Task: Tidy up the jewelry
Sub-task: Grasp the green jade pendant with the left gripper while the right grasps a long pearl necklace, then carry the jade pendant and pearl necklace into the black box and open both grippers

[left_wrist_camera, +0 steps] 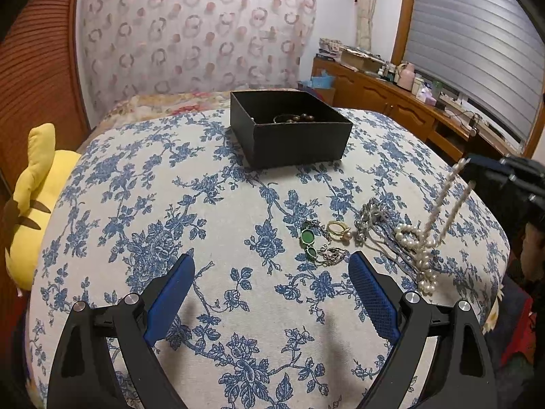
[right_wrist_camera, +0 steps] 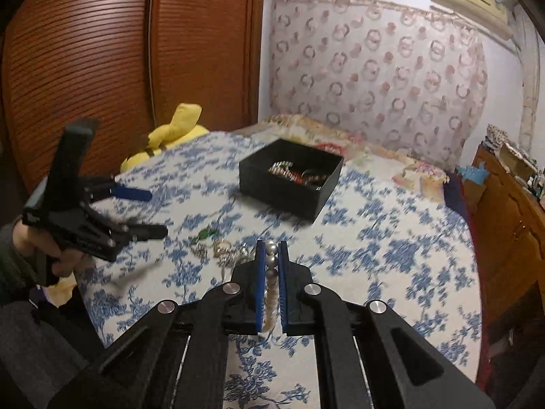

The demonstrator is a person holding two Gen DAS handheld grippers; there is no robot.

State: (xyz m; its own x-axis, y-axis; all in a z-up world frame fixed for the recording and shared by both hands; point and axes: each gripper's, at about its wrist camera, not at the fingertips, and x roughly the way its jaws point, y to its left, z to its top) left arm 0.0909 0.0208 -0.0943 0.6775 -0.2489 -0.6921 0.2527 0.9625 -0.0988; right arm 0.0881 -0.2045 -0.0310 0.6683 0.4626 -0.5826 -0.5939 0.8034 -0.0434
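The pearl necklace (right_wrist_camera: 271, 266) is clamped between the blue pads of the right claw (right_wrist_camera: 271, 255), taken at a short run of beads near one end. In the left wrist view two strands rise taut toward that claw at 2 o'clock, while the rest lies coiled on the bed (left_wrist_camera: 204, 204) beside a tangle of chains (left_wrist_camera: 374, 228), a gold ring (left_wrist_camera: 338, 230) and a green-stoned piece (left_wrist_camera: 308, 240). The necklace is judged light, limp and slippery; snagging on the chains seems possible, so a hold across several beads is advised. The black box (right_wrist_camera: 289, 177) sits at 12 o'clock, well apart. The left claw (left_wrist_camera: 270, 293) is held wide apart, empty.
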